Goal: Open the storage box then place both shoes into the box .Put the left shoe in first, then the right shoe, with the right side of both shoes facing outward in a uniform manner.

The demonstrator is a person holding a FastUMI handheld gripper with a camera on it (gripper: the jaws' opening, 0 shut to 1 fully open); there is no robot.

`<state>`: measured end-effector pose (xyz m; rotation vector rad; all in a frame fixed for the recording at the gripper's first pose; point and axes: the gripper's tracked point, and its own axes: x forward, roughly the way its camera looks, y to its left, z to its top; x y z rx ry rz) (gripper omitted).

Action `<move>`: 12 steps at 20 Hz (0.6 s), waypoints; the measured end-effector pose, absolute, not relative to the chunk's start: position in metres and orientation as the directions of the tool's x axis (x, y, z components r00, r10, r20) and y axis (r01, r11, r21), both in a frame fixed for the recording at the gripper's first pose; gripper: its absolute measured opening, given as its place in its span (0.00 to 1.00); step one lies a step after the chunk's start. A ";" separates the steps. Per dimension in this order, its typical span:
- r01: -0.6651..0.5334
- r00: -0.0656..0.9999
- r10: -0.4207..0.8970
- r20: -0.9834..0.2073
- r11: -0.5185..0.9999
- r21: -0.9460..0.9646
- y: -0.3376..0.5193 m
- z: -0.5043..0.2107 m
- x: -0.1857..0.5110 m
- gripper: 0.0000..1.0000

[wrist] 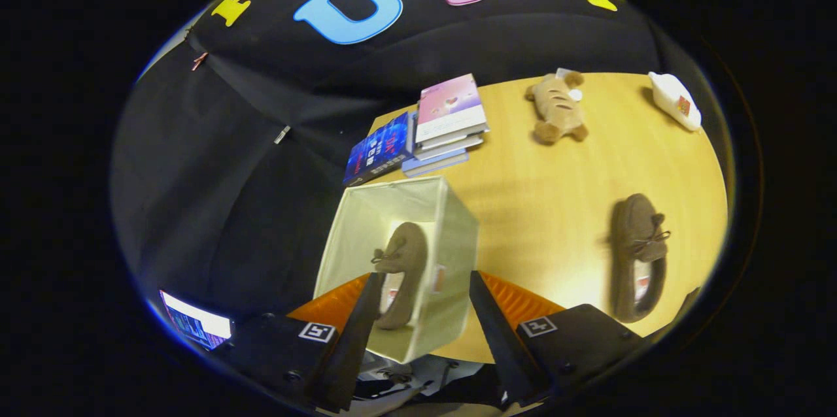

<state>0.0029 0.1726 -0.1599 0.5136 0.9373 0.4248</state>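
gripper [424, 286] spread wide over box [458, 234], seemingly empty; shoe [402, 273] inside, heel hidden.

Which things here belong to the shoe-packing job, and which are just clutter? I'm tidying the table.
Job: storage box, open; shoe in the box; second shoe on the table; gripper, open, fingers over the box.

Clutter: stack of books, plush toy, white bottle.

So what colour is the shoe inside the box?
Brown shoe with a small bow, clearest in the gripper view, inside the cream box.
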 end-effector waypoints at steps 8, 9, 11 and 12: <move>-0.023 0.557 0.220 -0.801 0.968 0.251 -0.008 -0.265 -0.007 0.86; -0.013 0.542 0.193 -0.818 0.975 0.221 -0.022 -0.279 -0.009 0.86; -0.001 0.512 0.150 -0.846 0.985 0.174 -0.045 -0.305 -0.012 0.86; 0.009 0.500 0.137 -0.855 0.986 0.164 -0.051 -0.317 -0.009 0.87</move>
